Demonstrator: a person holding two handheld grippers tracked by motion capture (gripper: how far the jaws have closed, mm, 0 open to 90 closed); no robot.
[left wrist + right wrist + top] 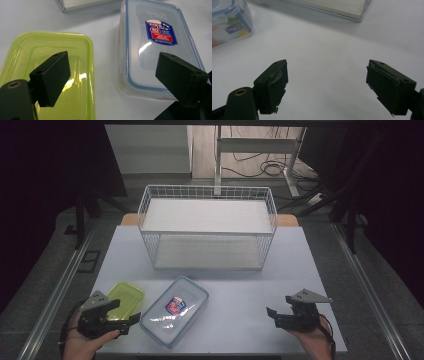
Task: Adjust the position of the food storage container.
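At the near left corner of the desk [240, 290], the left tongs [126, 312] hang released, gripping nothing, jaws spread wide above the green container [125, 297] and the clear lidded box [174, 310]. In the left gripper view one jaw stands over the green container [50, 62] and the other over the edge of the clear lidded box [155, 50], which lies just beside it. Behind them stands a white wire basket [207, 227]. At the near right, the right tongs [281, 312] are likewise released, empty over bare desk, well apart from the box.
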